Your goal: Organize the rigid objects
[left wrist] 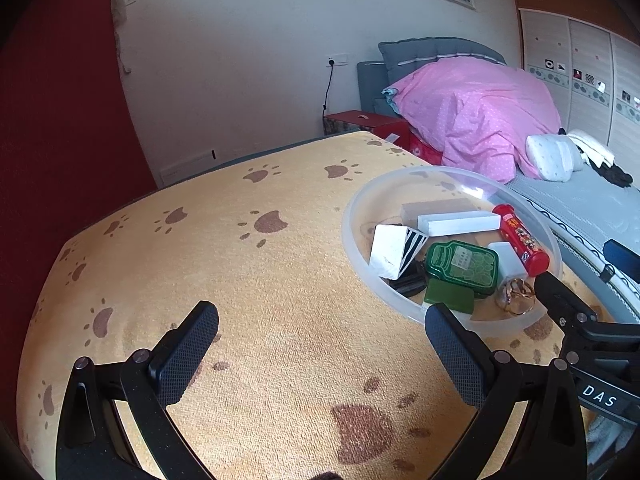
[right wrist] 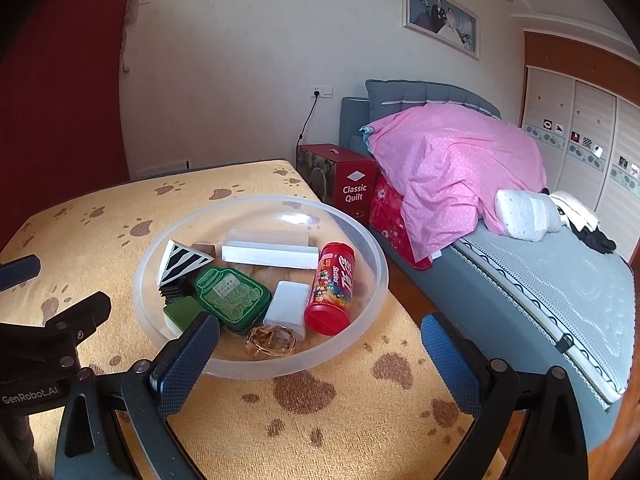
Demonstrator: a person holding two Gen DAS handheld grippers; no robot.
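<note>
1. The red candy tube (right wrist: 333, 289) lies in the clear bowl (right wrist: 372, 240) on the table (right wrist: 340, 420), long axis running away from the right claw (right wrist: 320, 364).
2. Right claw, released and empty, is nearer.
3. Left claw (left wrist: 322, 354), also released, hovers over bare cloth.

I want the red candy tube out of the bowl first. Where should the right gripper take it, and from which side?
Probably from above, across the middle of the red candy tube. It lies on its side against the clear bowl wall, white box alongside, so close the open right gripper across its round body, fingers dropping either side.
</note>
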